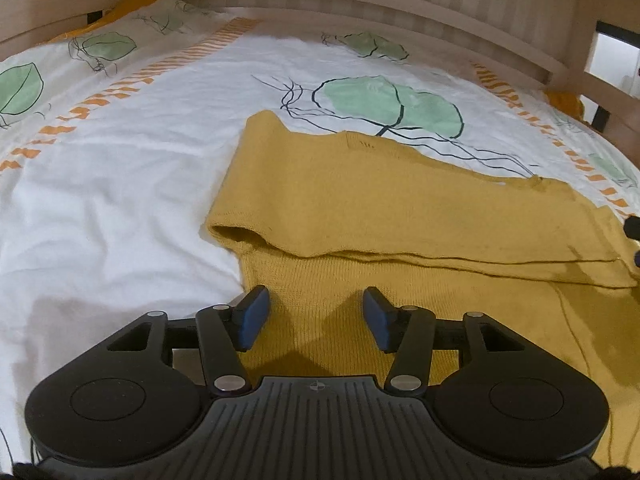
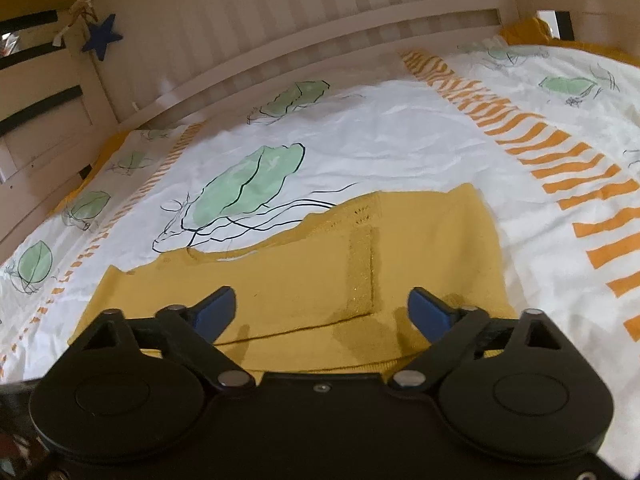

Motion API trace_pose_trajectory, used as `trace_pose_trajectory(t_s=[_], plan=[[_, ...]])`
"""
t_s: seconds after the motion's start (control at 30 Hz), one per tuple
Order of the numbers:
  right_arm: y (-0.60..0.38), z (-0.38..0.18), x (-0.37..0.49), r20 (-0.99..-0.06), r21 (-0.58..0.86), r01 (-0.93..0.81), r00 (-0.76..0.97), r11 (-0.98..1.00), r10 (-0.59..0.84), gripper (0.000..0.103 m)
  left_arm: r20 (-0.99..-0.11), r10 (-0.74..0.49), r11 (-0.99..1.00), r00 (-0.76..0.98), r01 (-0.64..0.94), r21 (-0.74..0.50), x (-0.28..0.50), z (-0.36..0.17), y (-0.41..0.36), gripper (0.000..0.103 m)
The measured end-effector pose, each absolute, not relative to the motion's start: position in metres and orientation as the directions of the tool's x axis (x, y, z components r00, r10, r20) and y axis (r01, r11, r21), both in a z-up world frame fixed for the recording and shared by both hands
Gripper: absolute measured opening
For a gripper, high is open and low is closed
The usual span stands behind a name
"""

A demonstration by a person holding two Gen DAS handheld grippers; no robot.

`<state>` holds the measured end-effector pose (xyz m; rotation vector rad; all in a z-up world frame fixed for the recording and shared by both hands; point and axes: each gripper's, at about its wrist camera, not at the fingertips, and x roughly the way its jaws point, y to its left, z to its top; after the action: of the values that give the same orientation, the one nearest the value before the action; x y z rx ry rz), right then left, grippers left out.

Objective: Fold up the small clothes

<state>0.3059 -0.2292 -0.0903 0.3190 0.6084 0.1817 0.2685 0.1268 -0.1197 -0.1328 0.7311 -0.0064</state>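
One wooden bed frame (image 1: 360, 4) rings the scene, its slatted rail running behind a white duvet (image 1: 120, 200) printed with green leaves and orange dashed stripes. On that duvet, toward its near edge, lies a mustard knitted garment (image 1: 380, 208), flat, with one part folded over onto itself so a doubled edge crosses it. A small blue star (image 2: 102, 36) hangs on the frame beyond the duvet's far left corner in the right wrist view. Over the garment's near ribbed part hovers the left gripper (image 1: 316, 316), its blue-padded jaws spread apart with nothing between them. Likewise the right gripper (image 2: 322, 312) sits above the garment's near edge, jaws wide and empty.
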Motion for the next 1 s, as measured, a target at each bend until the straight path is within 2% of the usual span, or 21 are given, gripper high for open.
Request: trace_pose_trajectory(t_s=[0.17,0.3,0.33,0.43,0.7,0.8,1.0], plan=[[-0.229,-0.096,0.324,-0.563,0.346,-0.043,0.789,0.937,0.244,0.082,-0.660,-0.081,0.986,0.747,-0.037,-0.162,0.268,-0.122,0.132,0.051],[-0.227,-0.107,0.341,-0.613,0.324,-0.020,0.757,0.946,0.226,0.064,-0.659,-0.068,0.989,0.749,-0.035,-0.142,0.268,-0.122,0.128,0.051],[-0.225,-0.108,0.343,-0.620,0.308,-0.016,0.755,0.951,0.214,0.058,-0.659,-0.065,0.990,0.749,-0.035,-0.138,0.268,-0.123,0.127,0.051],[-0.220,-0.103,0.347,-0.630,0.302,-0.035,0.743,0.953,0.227,0.020,-0.657,-0.068,0.989,0.751,-0.036,-0.142,0.268,-0.123,0.128,0.051],[-0.207,-0.038,0.318,-0.548,0.189,-0.161,0.801,0.969,0.240,0.017,-0.655,-0.072,0.988,0.753,-0.036,-0.150,0.268,-0.124,0.129,0.051],[-0.222,-0.037,0.320,-0.578,0.159,-0.091,0.799,0.983,0.168,0.017,-0.653,-0.075,0.987,0.754,-0.037,-0.155,0.268,-0.124,0.129,0.051],[-0.236,-0.075,0.335,-0.676,0.119,0.001,0.732,0.993,0.080,0.017,-0.652,-0.075,0.987,0.754,-0.037,-0.157,0.268,-0.124,0.129,0.051]])
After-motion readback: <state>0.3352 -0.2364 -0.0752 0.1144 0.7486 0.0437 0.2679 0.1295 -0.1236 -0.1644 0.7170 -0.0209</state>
